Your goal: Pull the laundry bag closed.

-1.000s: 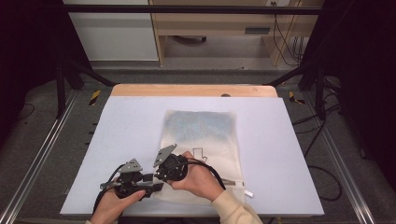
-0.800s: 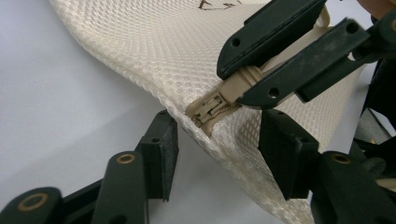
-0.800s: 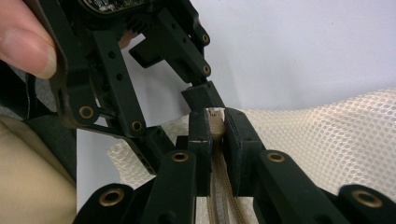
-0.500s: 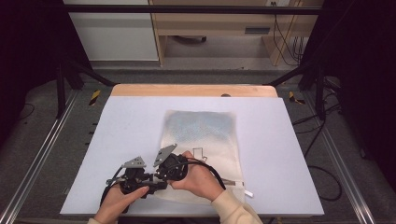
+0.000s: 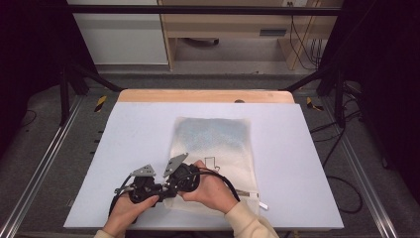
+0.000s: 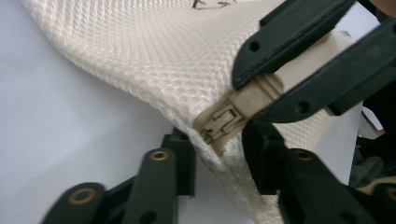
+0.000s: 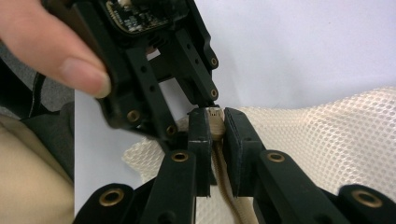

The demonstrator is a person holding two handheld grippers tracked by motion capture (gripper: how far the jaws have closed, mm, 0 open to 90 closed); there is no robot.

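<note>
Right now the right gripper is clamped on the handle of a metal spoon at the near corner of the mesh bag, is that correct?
Not quite: the right gripper is clamped on the beige zipper tab at the near corner of the mesh bag, not on a spoon handle. The right gripper view shows this.

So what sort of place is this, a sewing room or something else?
More likely a lab or recording workspace than a sewing room. A white table sits inside a dark metal frame, loose cables hang at the back, and a person works a mesh bag with hand-held grippers rather than bare fingers.
</note>
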